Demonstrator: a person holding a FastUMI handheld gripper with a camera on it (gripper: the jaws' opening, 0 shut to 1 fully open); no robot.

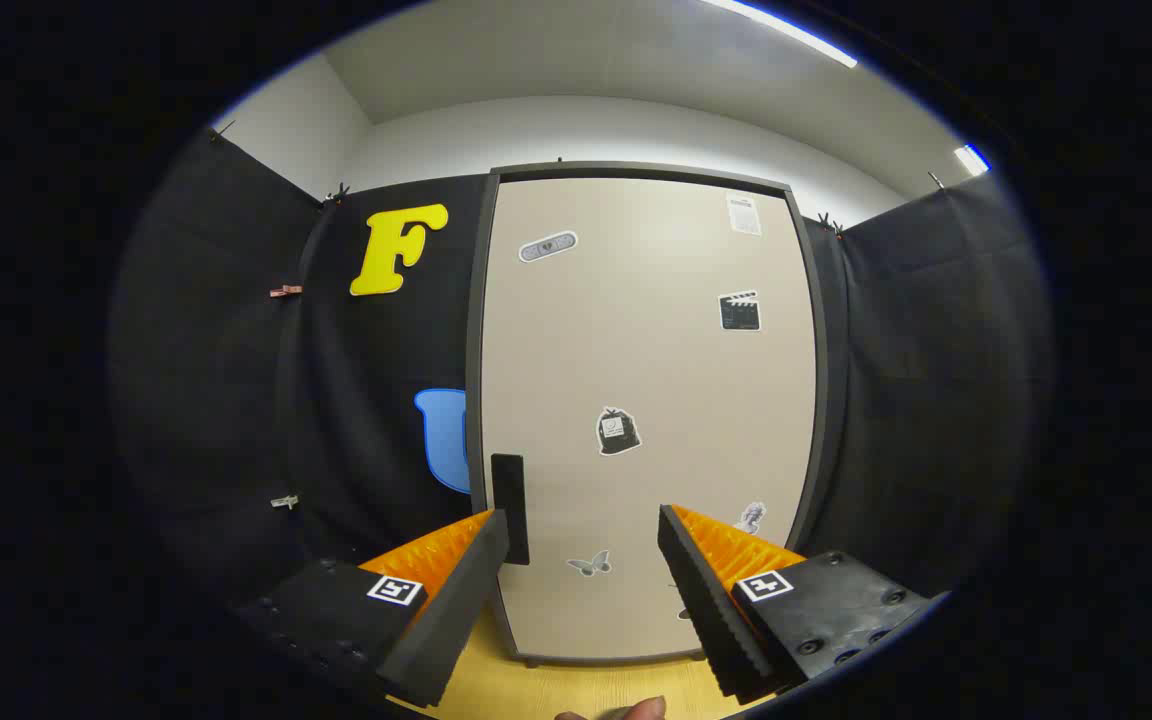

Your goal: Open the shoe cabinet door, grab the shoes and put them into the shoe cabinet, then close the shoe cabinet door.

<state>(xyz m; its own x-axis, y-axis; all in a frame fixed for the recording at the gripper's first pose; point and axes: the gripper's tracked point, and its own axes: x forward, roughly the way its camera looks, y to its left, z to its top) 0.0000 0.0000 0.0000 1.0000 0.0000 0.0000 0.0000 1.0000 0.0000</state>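
Cabinet door [651,400] stands closed just beyond our gripper [584,535]: a tall beige panel in a dark frame, dotted with small stickers, a black handle [509,505] at its edge. We see the fingers spread wide, holding nothing.

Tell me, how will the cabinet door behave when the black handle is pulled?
The cabinet door looks like a flat rigid panel, so it probably swings stiffly. The slim black handle may slip from the open tongs. Handle near one edge suggests hinges opposite.
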